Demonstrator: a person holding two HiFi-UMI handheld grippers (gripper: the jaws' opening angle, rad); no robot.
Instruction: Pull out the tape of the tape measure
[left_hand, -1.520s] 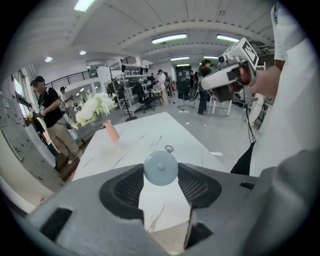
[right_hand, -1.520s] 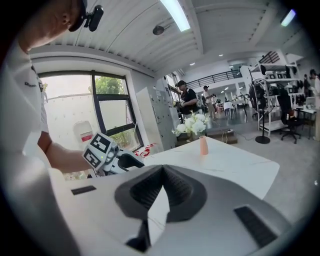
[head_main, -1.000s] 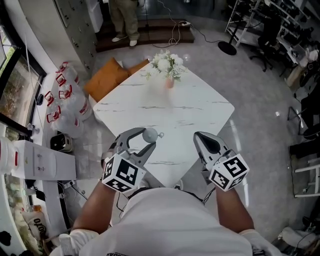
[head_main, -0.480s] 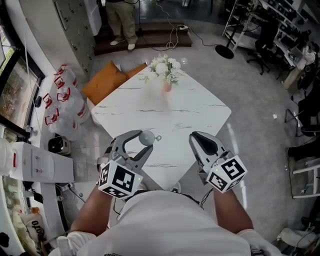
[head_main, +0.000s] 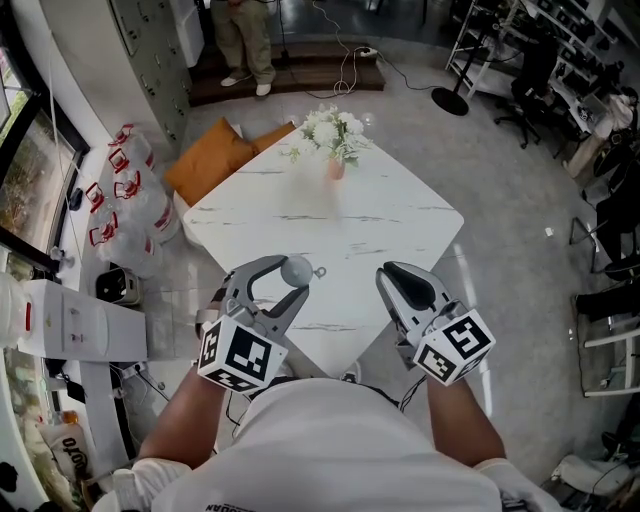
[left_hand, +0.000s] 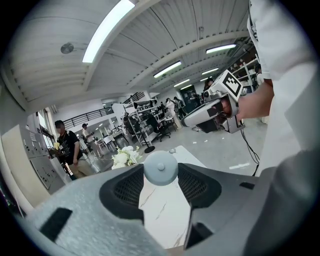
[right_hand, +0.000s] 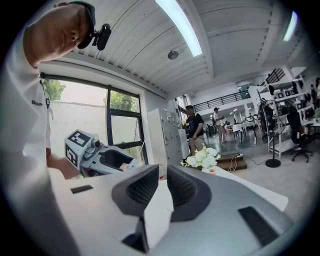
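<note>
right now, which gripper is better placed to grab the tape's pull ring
Right. The left gripper is shut on the round tape measure, holding it. The right gripper is empty, jaws slightly apart, and the pull ring sticks out on its side.

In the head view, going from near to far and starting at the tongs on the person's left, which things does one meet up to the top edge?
Left tongs gripping the round tape measure → white marble table → vase of white flowers → standing person's legs.
</note>
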